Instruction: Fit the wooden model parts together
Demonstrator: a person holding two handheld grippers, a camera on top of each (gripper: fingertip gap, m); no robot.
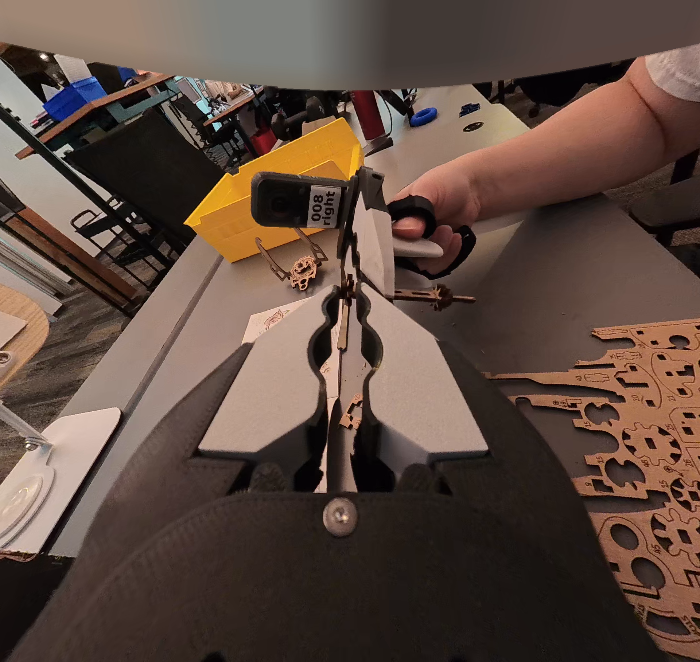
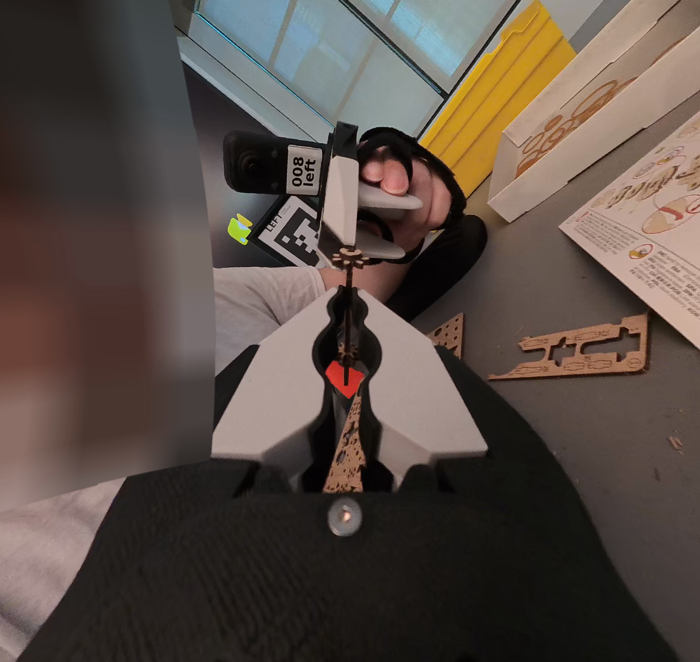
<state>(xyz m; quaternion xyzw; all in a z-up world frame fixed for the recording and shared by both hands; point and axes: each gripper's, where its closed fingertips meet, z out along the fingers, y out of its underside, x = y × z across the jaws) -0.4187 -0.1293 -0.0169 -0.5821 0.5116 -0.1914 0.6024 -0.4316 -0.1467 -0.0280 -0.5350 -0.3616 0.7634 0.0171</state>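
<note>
My left gripper (image 1: 346,292) is shut on a thin wooden strip (image 1: 342,326) that lies edge-on between its grey fingers. A small wooden gear (image 1: 348,286) sits at its tips. My right gripper (image 1: 350,265) comes in from the far side and meets it tip to tip above the grey table (image 1: 549,265). In the right wrist view my right gripper (image 2: 346,291) is shut on a thin wooden axle (image 2: 347,314). The gear (image 2: 346,257) sits on the axle's far end, against the tips of the left gripper (image 2: 346,245).
A yellow bin (image 1: 280,204), a wooden sub-assembly (image 1: 301,269) and an axle with a gear (image 1: 435,297) lie beyond the grippers. A cut plywood sheet (image 1: 644,435) is on the right. A white box (image 2: 606,95), an instruction sheet (image 2: 644,246) and wooden offcuts (image 2: 568,352) lie nearby. Only a small space, under 4 cm, lies between the two pairs of fingers.
</note>
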